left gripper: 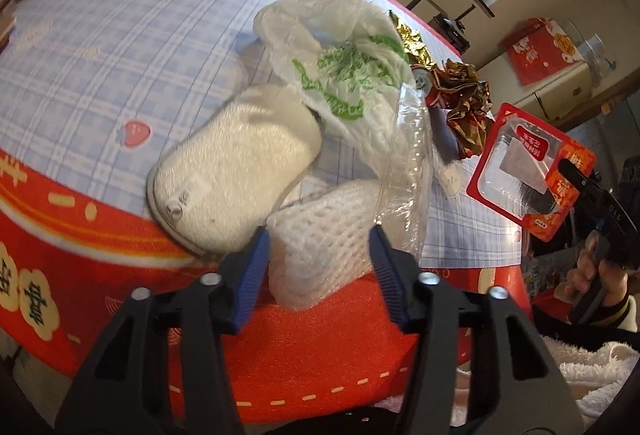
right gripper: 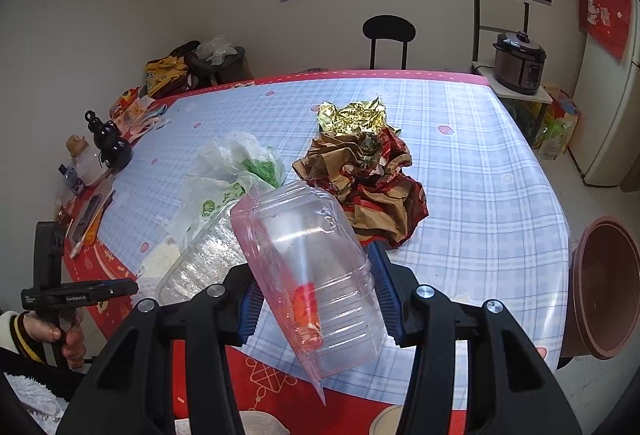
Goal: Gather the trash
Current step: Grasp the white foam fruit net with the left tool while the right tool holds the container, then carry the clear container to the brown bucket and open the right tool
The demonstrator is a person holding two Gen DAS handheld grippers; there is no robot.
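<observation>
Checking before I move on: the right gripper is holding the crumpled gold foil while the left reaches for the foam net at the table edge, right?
Not quite. The right gripper holds the clear plastic clamshell box; the crumpled gold foil lies on the table, per the right wrist view. The left gripper does straddle the foam net.

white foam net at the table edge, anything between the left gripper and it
Nothing visible. The white foam net already sits between the left gripper's blue fingers, at the near table edge; only clear plastic film drapes over its right side.

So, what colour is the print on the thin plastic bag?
Green print on the whitish plastic bag; clearest in the left wrist view.
</observation>
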